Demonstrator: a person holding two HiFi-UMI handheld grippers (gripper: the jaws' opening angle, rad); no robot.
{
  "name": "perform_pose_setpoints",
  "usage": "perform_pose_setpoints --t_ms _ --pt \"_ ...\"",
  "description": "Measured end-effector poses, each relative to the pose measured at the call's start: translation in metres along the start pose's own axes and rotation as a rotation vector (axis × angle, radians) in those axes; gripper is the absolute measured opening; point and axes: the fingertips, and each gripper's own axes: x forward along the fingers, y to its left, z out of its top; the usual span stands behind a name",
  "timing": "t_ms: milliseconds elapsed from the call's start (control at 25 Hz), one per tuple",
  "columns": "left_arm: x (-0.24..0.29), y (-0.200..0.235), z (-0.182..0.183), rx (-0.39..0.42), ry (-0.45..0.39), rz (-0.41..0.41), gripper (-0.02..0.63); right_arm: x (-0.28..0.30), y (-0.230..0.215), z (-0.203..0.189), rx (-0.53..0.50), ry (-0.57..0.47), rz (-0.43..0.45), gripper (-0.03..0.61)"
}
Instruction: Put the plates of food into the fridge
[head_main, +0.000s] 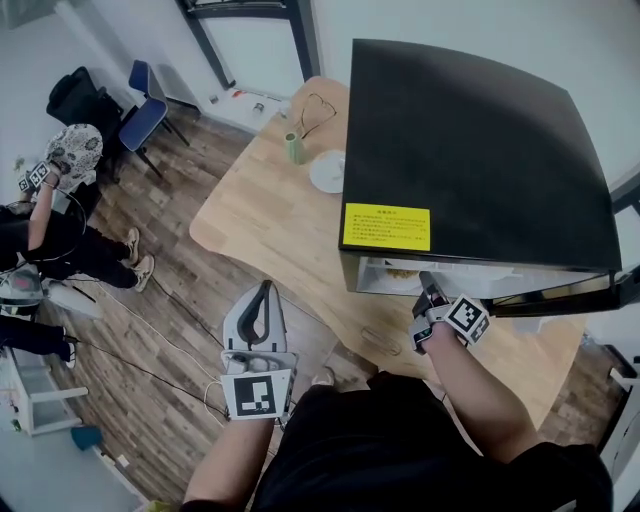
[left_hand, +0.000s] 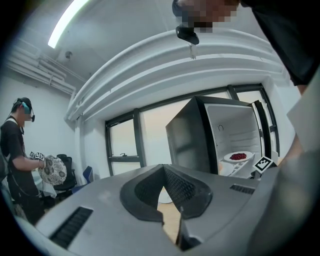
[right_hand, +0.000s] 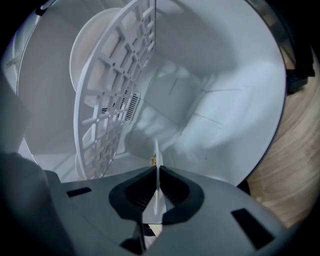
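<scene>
1. Wooden table (head_main: 265, 225) bears the black fridge (head_main: 470, 130), which stands open. At its mouth the right gripper (head_main: 428, 292) is clenched on the rim of a white plate (right_hand: 156, 167), held edge-on inside the white cavity.
2. Only the right gripper view shows that grip, and the gridded shelf (right_hand: 107, 100) just beside the white plate.
3. Only the left gripper view shows a red-food plate (left_hand: 239, 156) lying on a shelf inside.
4. The left gripper (head_main: 264, 295) hangs off the table's near edge, jaws together and empty.
5. At the far end, a spare plate (head_main: 328, 170) and a green cup (head_main: 294, 148) sit beside the fridge, with bare board nearer.
</scene>
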Motion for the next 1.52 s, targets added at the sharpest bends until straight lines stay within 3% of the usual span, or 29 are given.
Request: perform_pose_setpoints --t_ms 200,320,680,840,1160,1520 --pt "-0.01 0.012 -0.014 -0.01 0.024 0.025 0.005 0.013 -0.001 -0.004 -0.032 0.009 -0.04 0.034" --pt "-0.016 0.019 -0.017 -0.004 0.028 0.042 0.005 0.019 0.005 -0.004 -0.12 0.009 -0.049 0.034" --pt "-0.031 0.034 -0.018 -0.013 0.033 0.077 0.005 0.018 -0.017 -0.003 -0.346 0.039 -0.294 0.062" --pt "-0.034 0.032 -0.013 -0.011 0.024 0.071 0.005 0.012 -0.023 -0.002 -0.371 0.047 -0.345 0.084" --pt "-0.028 0.01 -0.005 -0.004 0.004 0.028 0.005 -0.012 -0.024 0.008 -0.351 0.006 -0.33 0.086" --pt "-0.016 -0.035 0.01 0.02 -0.023 -0.064 0.005 -0.061 0.002 0.028 -0.523 -0.044 -0.241 0.084"
